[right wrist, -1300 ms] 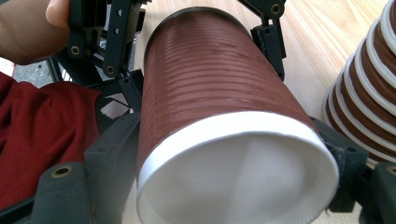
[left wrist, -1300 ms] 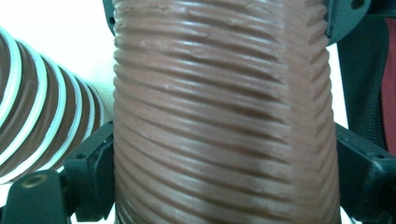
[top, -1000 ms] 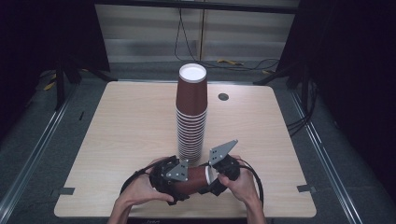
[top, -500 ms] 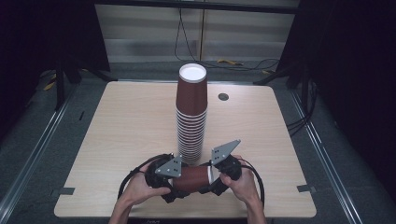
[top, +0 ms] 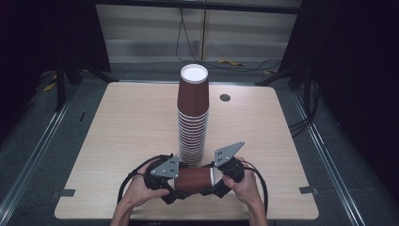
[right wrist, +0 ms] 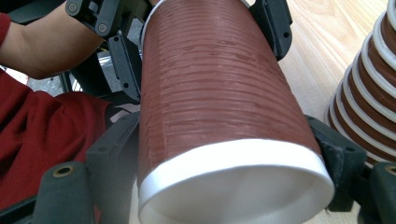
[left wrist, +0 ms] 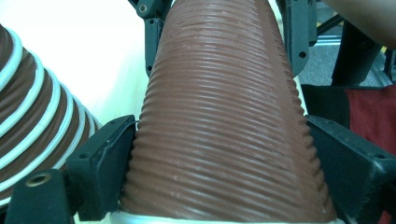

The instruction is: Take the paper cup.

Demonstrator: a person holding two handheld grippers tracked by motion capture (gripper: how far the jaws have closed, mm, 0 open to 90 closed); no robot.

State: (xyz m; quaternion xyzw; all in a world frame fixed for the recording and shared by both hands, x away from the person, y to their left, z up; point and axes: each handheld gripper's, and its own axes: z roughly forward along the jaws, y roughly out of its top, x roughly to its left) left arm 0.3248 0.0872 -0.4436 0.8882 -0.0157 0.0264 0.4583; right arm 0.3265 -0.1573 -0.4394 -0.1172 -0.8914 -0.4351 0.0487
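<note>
- Both claws clamp one brown ribbed paper cup [top: 194, 179], which lies on its side just above the tabletop's near edge, about midway along it. The left gripper [top: 173, 184] pinches its narrow bottom end; its jaws have just been closing with the cup between them, and in the left gripper view both pads press on the ribbed wall. The right gripper [top: 215, 180] grips the white-rimmed open end, a jaw on each side of the wall in the right gripper view.
- Just behind the held cup stands a tall stack of upside-down cups [top: 192, 122], brown with white rims, near the middle of the table [top: 117, 122]. It rises right beside both grippers and blocks the way toward the far edge.
- Near the far edge, right of the stack, a small dark round disc [top: 225, 97] sits in the tabletop.
- Compared with a second ago, the left hand [top: 141, 190] has shifted slightly; the cup now lies level between the grippers, and the stack is unchanged.
</note>
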